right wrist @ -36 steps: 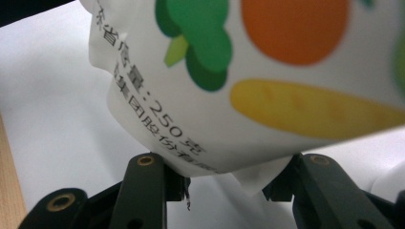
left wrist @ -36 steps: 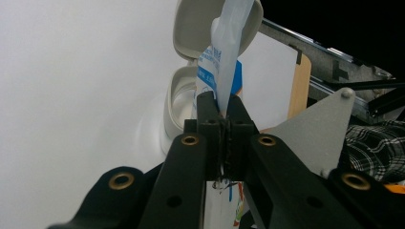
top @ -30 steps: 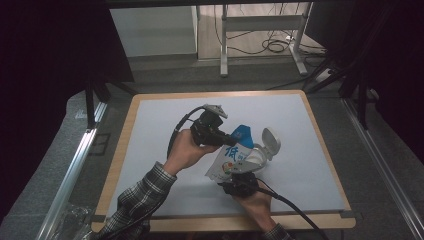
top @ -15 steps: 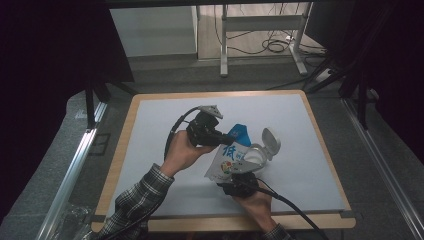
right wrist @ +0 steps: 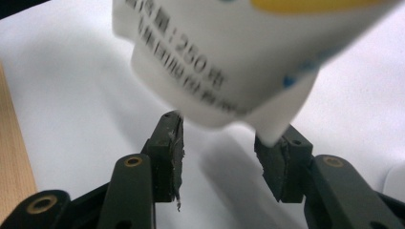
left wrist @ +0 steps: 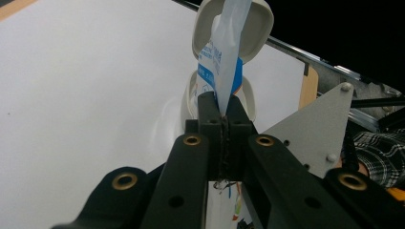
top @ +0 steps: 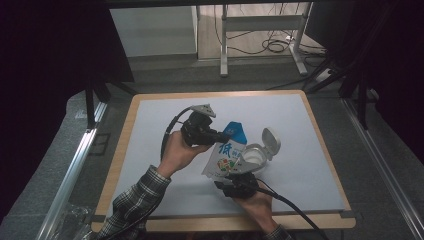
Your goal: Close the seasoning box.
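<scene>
The left gripper (left wrist: 222, 107) has its jaws pressed shut on the thin sealed top edge of a blue-and-white printed pouch (top: 226, 152), pinching the flat seam so the bag hangs below it and stays lifted off the white mat (top: 150, 130). The pouch sits near the middle of the mat, tilted, with its lower end toward the near edge.

The right gripper (right wrist: 222, 155) waits there with its jaws spread apart, one on either side of the pouch's bottom corner and gripping nothing; that placement looks meant for catching the lower end so the bag can be tipped.

Just beside the pouch, toward the mat's right edge, stands a round white container (top: 252, 157) with its hinged lid (top: 270, 141) flipped up, probably opened to receive the contents.
</scene>
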A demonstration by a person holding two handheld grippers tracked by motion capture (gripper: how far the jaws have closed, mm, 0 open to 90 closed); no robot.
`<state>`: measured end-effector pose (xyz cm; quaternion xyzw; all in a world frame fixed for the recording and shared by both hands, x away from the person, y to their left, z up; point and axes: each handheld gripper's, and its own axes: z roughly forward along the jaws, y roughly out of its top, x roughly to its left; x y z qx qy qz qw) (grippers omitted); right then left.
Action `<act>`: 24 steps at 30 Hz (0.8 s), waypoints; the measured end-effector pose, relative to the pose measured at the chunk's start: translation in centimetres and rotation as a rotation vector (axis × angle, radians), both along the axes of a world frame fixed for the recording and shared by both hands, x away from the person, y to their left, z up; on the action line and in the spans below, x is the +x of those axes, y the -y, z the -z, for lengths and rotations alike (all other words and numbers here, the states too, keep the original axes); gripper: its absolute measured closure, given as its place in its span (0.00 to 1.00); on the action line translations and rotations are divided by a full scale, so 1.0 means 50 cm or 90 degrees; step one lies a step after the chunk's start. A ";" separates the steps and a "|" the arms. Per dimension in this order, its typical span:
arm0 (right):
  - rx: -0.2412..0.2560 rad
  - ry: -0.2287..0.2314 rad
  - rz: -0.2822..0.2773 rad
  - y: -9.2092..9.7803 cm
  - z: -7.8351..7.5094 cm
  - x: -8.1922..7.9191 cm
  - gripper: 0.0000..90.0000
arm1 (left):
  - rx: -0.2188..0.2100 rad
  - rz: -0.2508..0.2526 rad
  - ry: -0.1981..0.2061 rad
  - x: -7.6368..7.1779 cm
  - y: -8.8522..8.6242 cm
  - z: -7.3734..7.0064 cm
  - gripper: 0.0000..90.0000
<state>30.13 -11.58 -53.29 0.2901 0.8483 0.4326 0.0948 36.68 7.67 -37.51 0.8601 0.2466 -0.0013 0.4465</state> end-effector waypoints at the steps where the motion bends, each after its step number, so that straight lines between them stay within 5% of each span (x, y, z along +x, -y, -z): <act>1: 0.000 -0.002 0.000 0.000 0.001 0.000 0.59 | -0.001 -0.002 0.001 -0.001 -0.002 0.000 0.99; 11: 0.000 -0.001 -0.004 0.002 -0.003 -0.005 0.59 | -0.010 -0.031 0.019 0.000 -0.034 -0.003 0.99; 24: 0.000 -0.003 -0.006 0.031 -0.014 -0.016 0.60 | -0.015 -0.086 0.044 0.027 -0.075 0.039 0.99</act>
